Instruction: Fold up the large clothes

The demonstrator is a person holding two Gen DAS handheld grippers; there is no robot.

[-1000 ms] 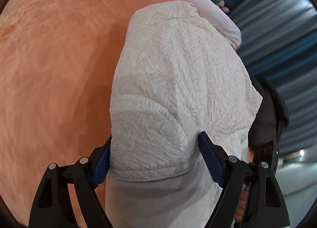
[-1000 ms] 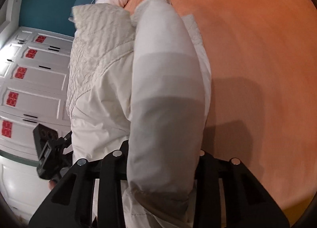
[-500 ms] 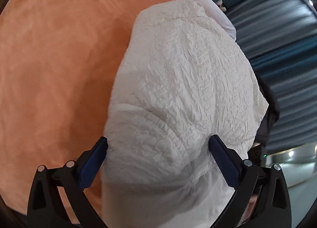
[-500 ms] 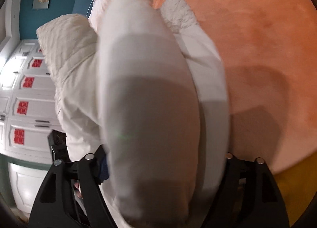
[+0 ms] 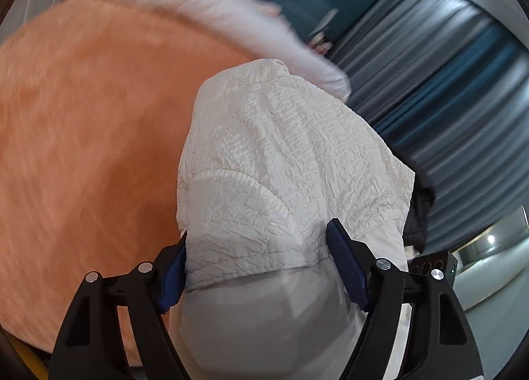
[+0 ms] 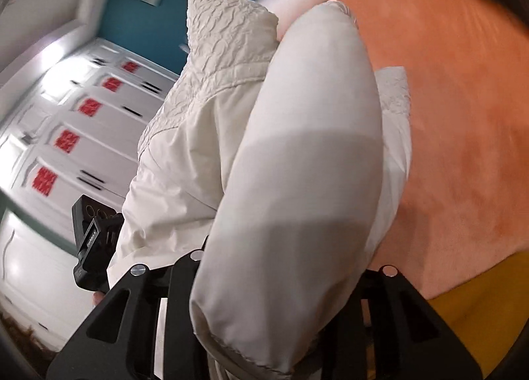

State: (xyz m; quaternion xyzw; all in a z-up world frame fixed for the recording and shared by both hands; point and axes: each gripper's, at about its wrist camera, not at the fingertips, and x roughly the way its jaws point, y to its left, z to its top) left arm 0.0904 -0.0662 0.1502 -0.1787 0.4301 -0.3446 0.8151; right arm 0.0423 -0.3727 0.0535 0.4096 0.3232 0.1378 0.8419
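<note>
Biggest worry right now is the white puffer jacket (image 5: 284,162) slipping out mid-lift, I reckon: it's slick, bulky padding, and if either side lets go the whole fold flops back open on the orange bedspread (image 5: 86,135). My left gripper (image 5: 261,261) has a thick wad of the crinkled quilted part bunched between its jaws, blue pads (image 5: 345,259) pressing in on both sides, jaws fairly wide but closing on it, so that grip looks decent for now. The right gripper (image 6: 281,284) is the sketchy one. A smooth puffy sleeve (image 6: 307,162) is stuffed between its jaws and drapes back over them, hiding the fingertips completely; the jaws are narrower and closing, and they look clamped on that sleeve, though I can't see the actual contact. The jacket hangs ahead of both jaws, just above the bedspread, with the fluffy white pillow (image 5: 211,6) further out past it. If the two sides aren't kept level, I'd guess the padding bunches and the fold lands crooked.
</note>
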